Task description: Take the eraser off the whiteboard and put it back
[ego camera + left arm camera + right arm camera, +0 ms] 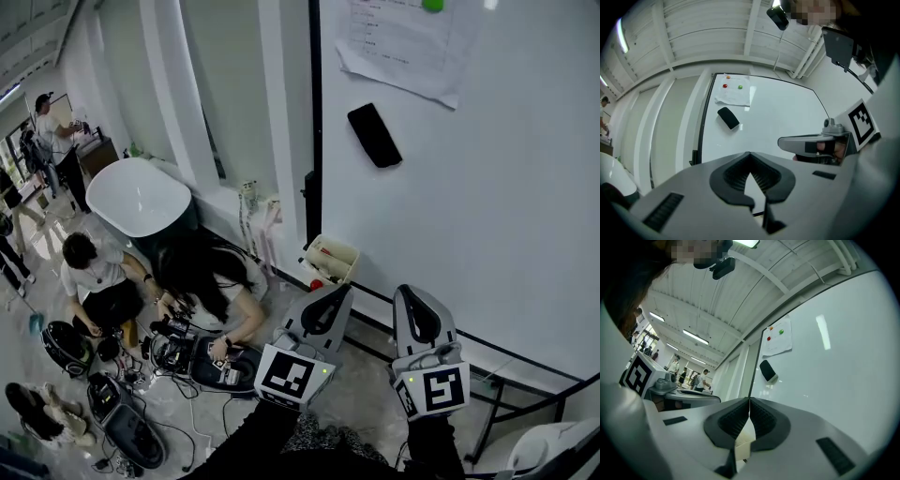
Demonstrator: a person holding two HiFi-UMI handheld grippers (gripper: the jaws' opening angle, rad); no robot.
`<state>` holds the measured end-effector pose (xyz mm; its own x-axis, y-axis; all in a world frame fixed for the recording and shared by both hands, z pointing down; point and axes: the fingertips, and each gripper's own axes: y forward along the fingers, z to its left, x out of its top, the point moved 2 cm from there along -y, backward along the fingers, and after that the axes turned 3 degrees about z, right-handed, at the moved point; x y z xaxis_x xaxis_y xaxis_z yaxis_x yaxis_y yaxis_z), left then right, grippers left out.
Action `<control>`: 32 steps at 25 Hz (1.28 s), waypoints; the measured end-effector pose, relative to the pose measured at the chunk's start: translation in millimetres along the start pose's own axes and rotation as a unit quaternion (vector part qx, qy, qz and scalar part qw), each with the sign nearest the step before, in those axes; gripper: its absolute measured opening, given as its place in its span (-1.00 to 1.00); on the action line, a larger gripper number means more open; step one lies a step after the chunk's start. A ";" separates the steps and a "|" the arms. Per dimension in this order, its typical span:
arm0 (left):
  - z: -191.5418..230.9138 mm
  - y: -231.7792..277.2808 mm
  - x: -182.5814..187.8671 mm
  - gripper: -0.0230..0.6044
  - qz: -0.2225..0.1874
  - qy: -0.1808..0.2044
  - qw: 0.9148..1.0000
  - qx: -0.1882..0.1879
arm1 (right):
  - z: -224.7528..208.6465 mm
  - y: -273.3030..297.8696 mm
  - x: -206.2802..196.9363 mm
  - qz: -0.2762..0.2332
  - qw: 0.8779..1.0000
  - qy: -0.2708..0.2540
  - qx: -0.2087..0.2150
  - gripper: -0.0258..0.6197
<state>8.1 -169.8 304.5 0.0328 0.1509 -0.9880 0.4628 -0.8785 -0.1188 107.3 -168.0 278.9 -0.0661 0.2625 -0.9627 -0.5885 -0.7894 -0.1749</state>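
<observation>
A black eraser (pixel 374 135) clings to the whiteboard (pixel 487 187), tilted, just below a taped sheet of paper (pixel 405 45). It also shows as a black eraser (pixel 728 117) in the left gripper view and a black eraser (pixel 767 370) in the right gripper view. Both grippers hang well below and short of it. My left gripper (pixel 330 293) is shut with nothing between its jaws. My right gripper (pixel 415 296) is shut too, empty, beside the left one and nearer the board.
Two people crouch on the floor at the left among bags, cables and gear (pixel 178 352). A white rounded table (pixel 138 196) stands behind them. A small cream box (pixel 330 258) sits at the board's lower left corner. The board's black stand frame (pixel 506 375) runs along the floor.
</observation>
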 end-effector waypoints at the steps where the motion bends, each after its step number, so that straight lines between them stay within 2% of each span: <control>1: 6.4 4.9 -1.2 -0.91 0.001 0.001 1.000 -0.007 | -1.4 7.7 -0.6 0.000 1.000 -0.001 -0.007 -0.89; 6: 42.0 28.5 -1.3 -0.91 -0.002 0.009 0.999 -0.046 | -5.4 48.0 -3.3 0.000 0.999 0.000 -0.044 -0.89; 11: 75.4 45.3 -6.1 -0.91 -0.005 0.004 0.998 -0.066 | -6.0 83.7 2.1 -0.014 0.997 -0.014 -0.074 -0.89; 17: 97.0 58.8 -9.9 -0.91 -0.011 -0.009 0.996 -0.091 | -9.2 116.9 26.6 -0.032 0.991 -0.074 -0.106 -0.89; 20: 102.5 63.3 -9.0 -0.91 -0.012 -0.004 0.994 -0.106 | -15.9 127.5 40.0 -0.045 0.986 -0.095 -0.127 -0.88; 23: 106.9 64.9 -10.6 -0.91 -0.015 -0.012 0.993 -0.112 | -24.4 135.4 50.2 -0.053 0.982 -0.110 -0.146 -0.74; 26: 110.4 66.1 -11.9 -0.91 -0.014 -0.012 0.993 -0.119 | -33.7 144.2 58.5 -0.055 0.977 -0.130 -0.162 -0.41; 29: 114.4 67.2 -11.3 -0.91 -0.017 -0.016 0.992 -0.120 | -40.1 156.4 60.8 -0.035 0.972 -0.159 -0.172 -0.12; 32: 116.5 66.6 -12.8 -0.91 -0.012 -0.006 0.992 -0.126 | -43.6 170.6 59.0 -0.007 0.964 -0.195 -0.182 0.03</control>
<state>-64.7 -283.0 297.7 0.0099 0.1639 -0.9864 0.6704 -0.7330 -0.1150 38.1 -311.4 183.3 -0.3997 0.4069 -0.8214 -0.2747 -0.9081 -0.3162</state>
